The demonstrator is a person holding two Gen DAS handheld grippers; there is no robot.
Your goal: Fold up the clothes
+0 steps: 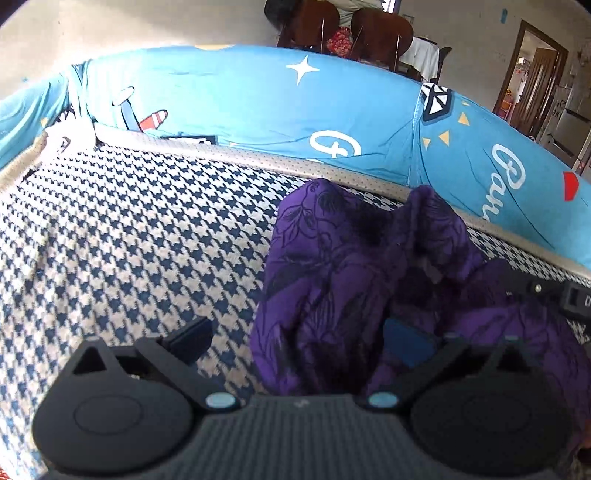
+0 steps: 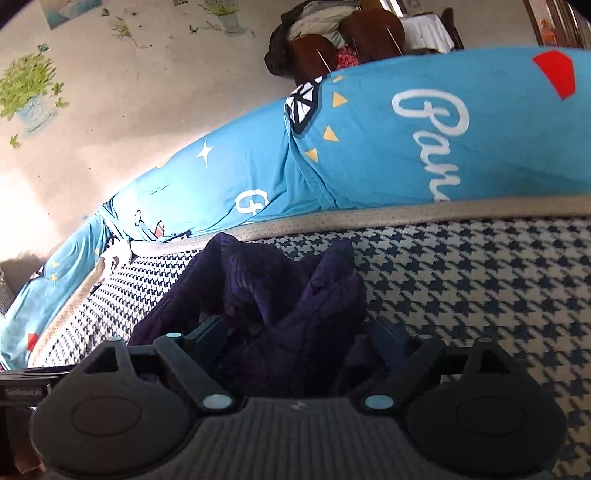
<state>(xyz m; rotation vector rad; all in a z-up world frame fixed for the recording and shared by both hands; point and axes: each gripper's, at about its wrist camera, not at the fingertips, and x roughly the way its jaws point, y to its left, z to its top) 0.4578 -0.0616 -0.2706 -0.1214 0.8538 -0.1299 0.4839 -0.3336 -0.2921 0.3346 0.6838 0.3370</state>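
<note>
A houndstooth-patterned cushion (image 1: 129,229), edged at its far side by a grey piping strip (image 1: 258,162), carries a crumpled purple floral garment (image 1: 332,266) lying directly ahead of the right claw, with bare checks stretching away on its right.

We see a houndstooth-covered seat (image 1: 129,229) backed by bright blue printed cushions (image 1: 240,99), beyond them brown wooden chairs (image 1: 380,29) beside a white-clothed table (image 1: 421,55), a wooden door (image 1: 532,81), and plant pictures (image 2: 29,88) on the pale wall.
</note>
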